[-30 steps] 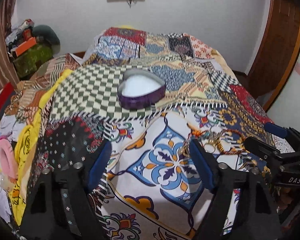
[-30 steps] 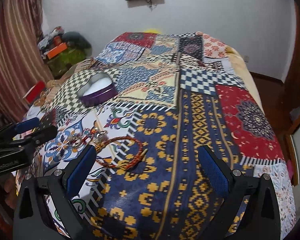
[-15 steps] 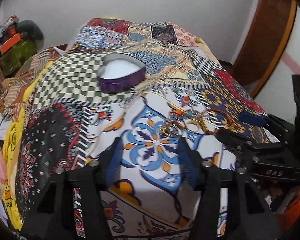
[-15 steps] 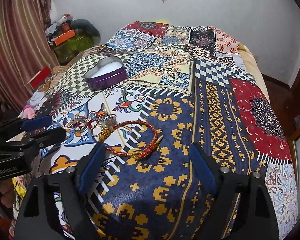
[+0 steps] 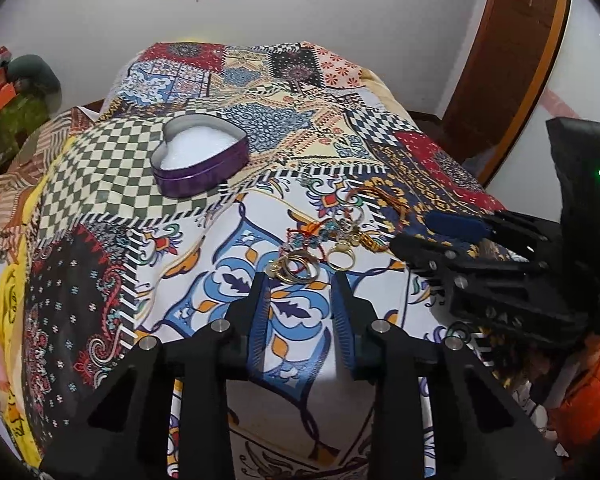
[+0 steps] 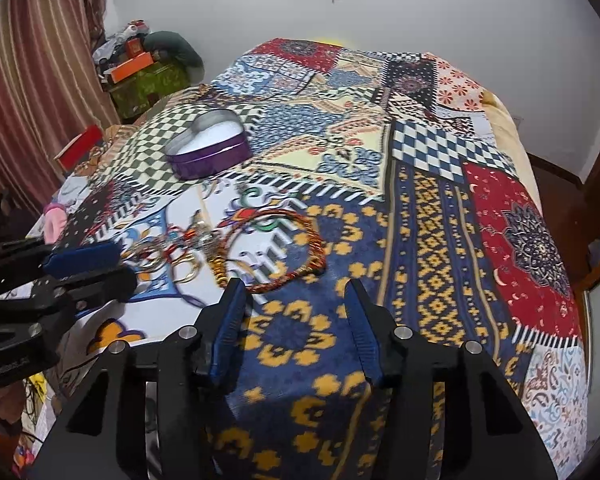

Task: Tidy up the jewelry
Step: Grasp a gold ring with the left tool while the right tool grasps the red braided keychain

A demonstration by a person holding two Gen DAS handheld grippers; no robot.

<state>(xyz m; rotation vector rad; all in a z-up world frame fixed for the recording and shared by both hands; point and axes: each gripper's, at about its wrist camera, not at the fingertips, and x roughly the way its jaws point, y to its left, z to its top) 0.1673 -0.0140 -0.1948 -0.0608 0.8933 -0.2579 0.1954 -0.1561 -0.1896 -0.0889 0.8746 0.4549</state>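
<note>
A pile of gold rings (image 5: 300, 268) and small trinkets lies on the patterned bedspread, just beyond the tips of my open, empty left gripper (image 5: 300, 284). The pile also shows in the right wrist view (image 6: 180, 256). A red and gold braided bracelet (image 6: 284, 248) lies right of the pile, just ahead of my open, empty right gripper (image 6: 296, 292). A purple heart-shaped tin (image 5: 200, 160) with a white lining sits open farther back on the checked patch; it also shows in the right wrist view (image 6: 208, 148).
The patchwork bedspread (image 6: 440, 240) covers the whole bed. Boxes and clutter (image 6: 136, 64) stand at the far left by a striped curtain (image 6: 32, 80). A wooden door (image 5: 512, 60) is at the right. The right gripper (image 5: 500, 264) shows in the left wrist view.
Both grippers have moved forward and down toward the jewelry, and both jaws have narrowed. The left gripper's tips now reach the rings; the right gripper's tips now reach the bracelet.
</note>
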